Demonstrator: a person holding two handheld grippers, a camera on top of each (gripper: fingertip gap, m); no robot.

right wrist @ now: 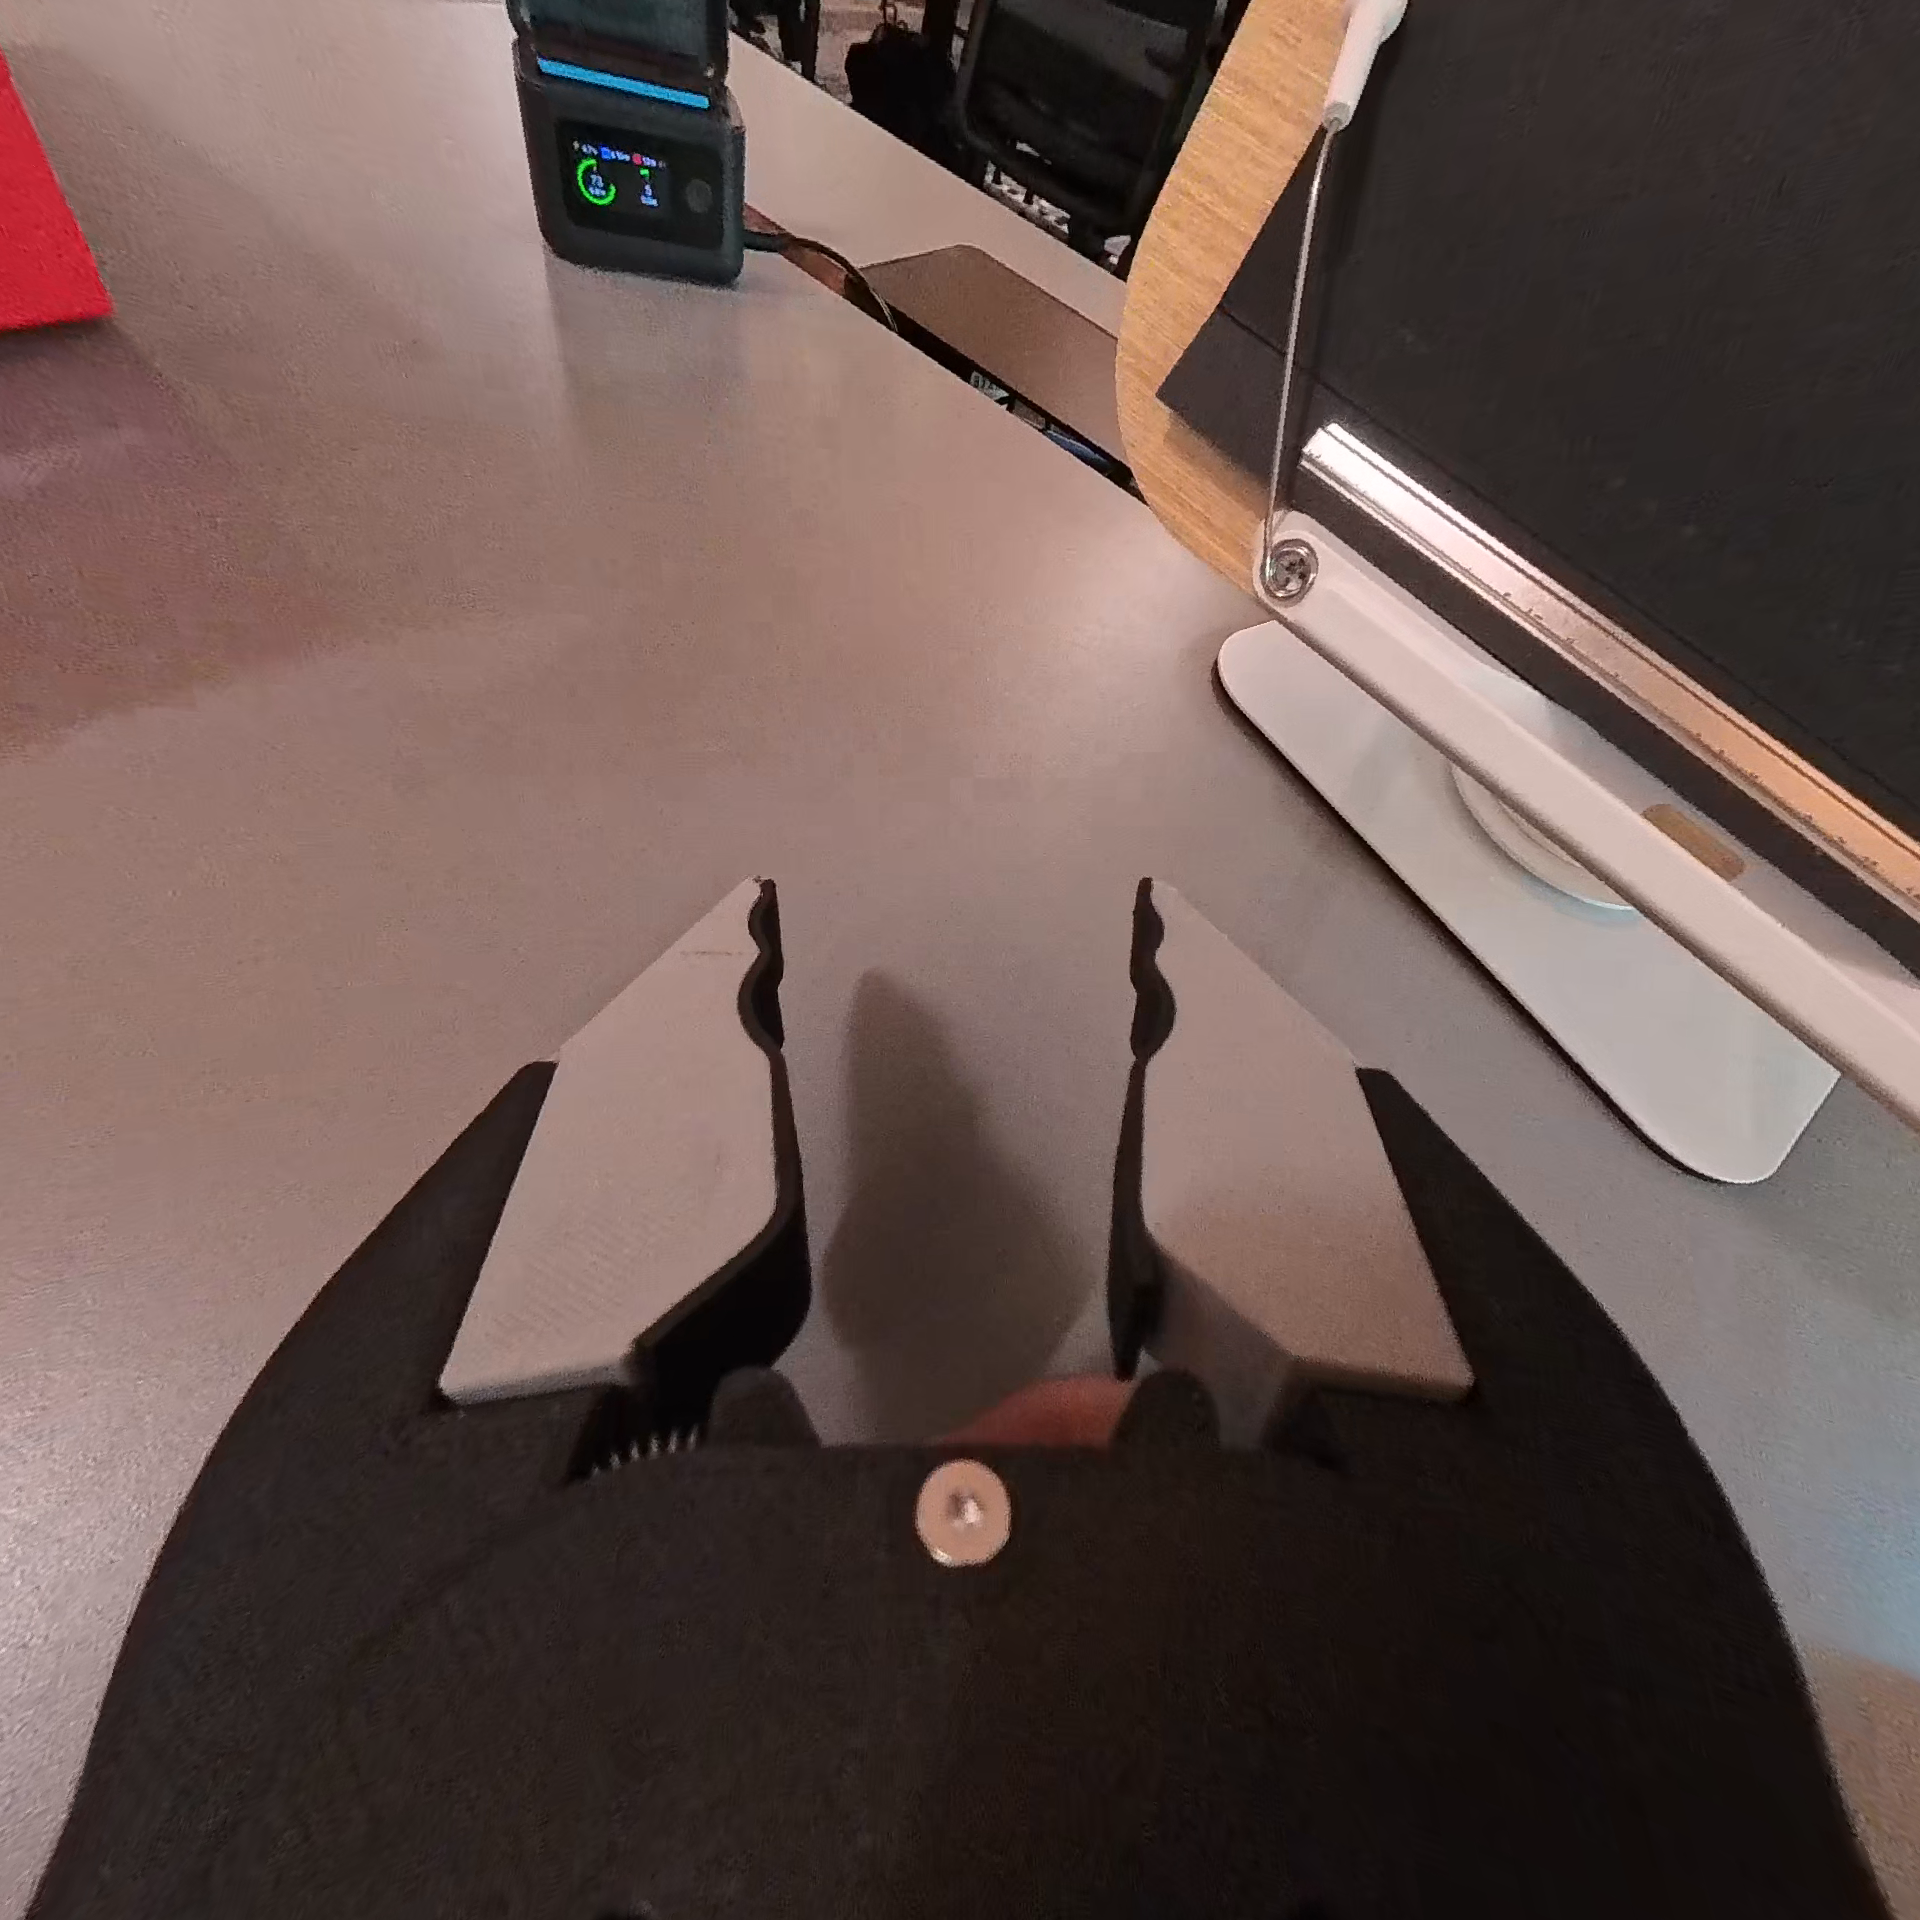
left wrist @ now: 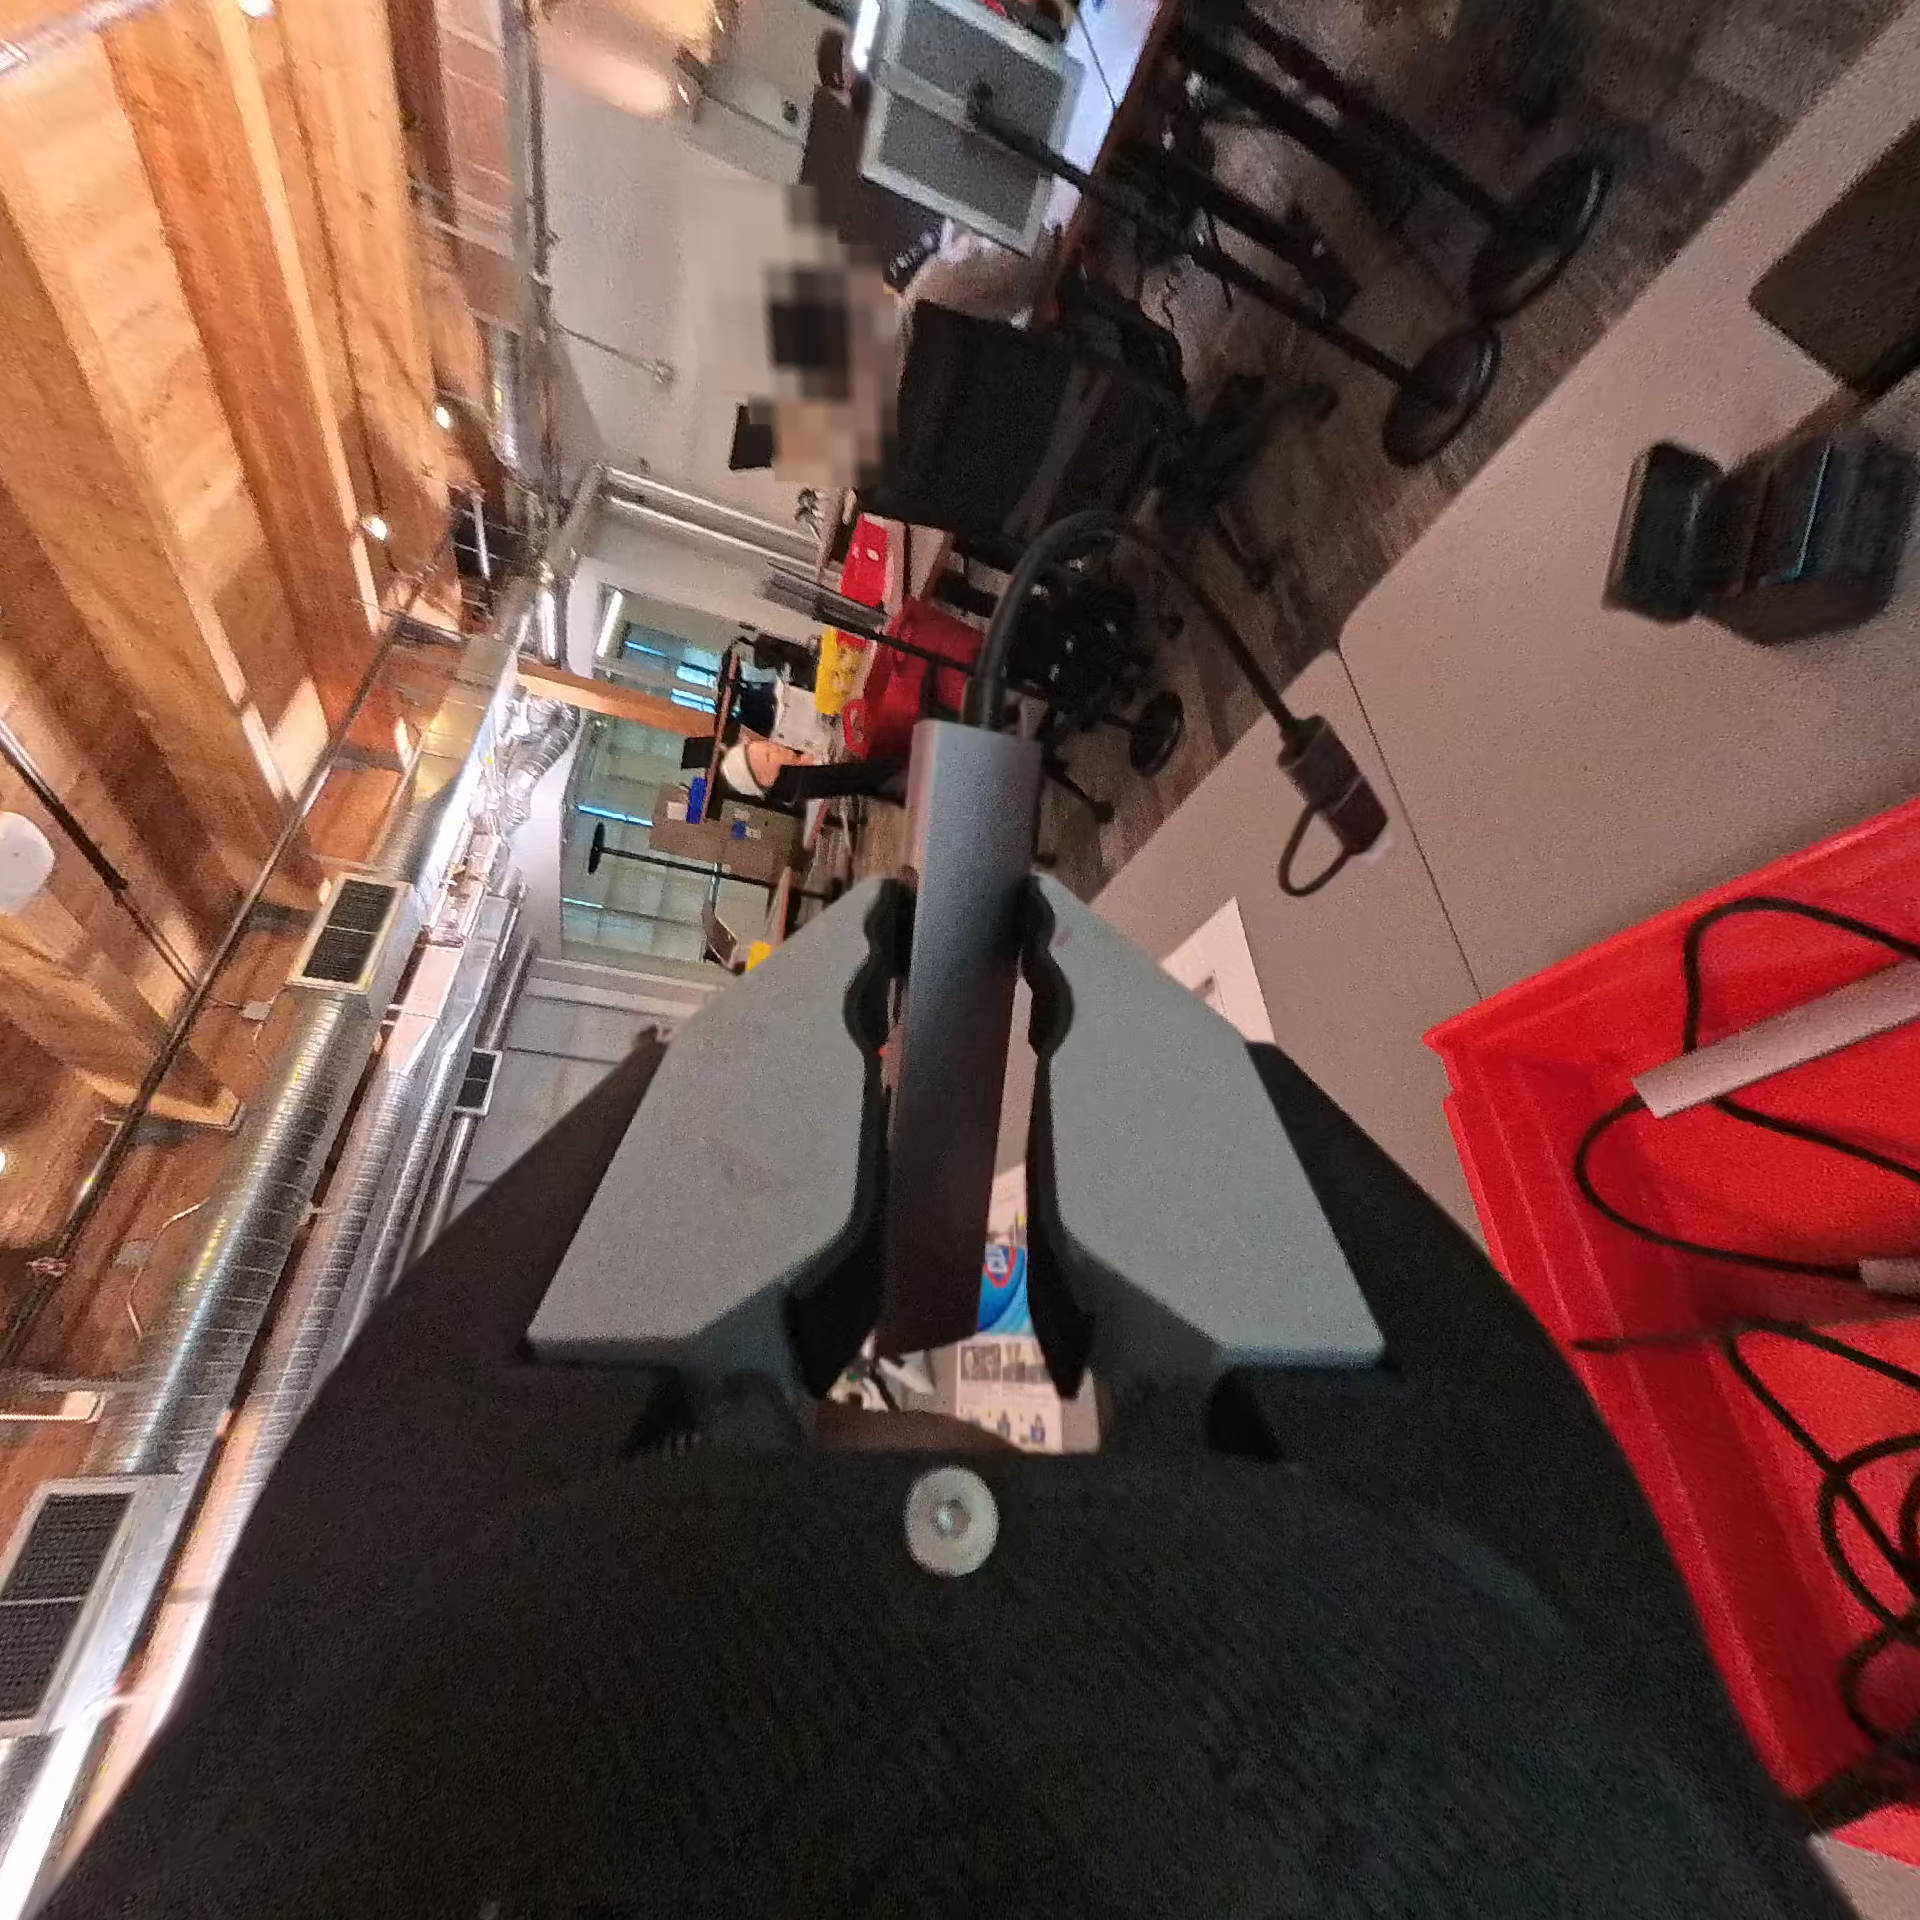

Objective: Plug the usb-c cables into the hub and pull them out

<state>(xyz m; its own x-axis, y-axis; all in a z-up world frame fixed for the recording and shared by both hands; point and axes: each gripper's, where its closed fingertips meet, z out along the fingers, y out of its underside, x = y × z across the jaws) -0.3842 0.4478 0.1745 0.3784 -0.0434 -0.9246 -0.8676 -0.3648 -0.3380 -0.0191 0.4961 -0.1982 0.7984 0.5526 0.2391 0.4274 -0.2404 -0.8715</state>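
In the left wrist view, my left gripper [left wrist: 961, 894] is shut on a slim grey hub [left wrist: 961, 935] and holds it in the air, rolled sideways. The hub's own black cable [left wrist: 1023, 582] arcs from its far end down to a dark plug [left wrist: 1335, 784] on the grey table [left wrist: 1558, 748]. Black USB-C cables [left wrist: 1704, 1143] lie coiled in a red bin [left wrist: 1558, 1195] at the right. In the right wrist view, my right gripper [right wrist: 954, 894] is open and empty, low over the grey table [right wrist: 520, 623]. No cable or hub shows in that view.
A dark power bank with a lit screen [right wrist: 639, 187] stands at the table's far side; it also shows in the left wrist view [left wrist: 1756, 530]. A dark panel on a white stand [right wrist: 1538, 831] is close at my right. A red bin corner [right wrist: 42, 229] is far left. Spacing between my two grippers at the tips: around 55 centimeters.
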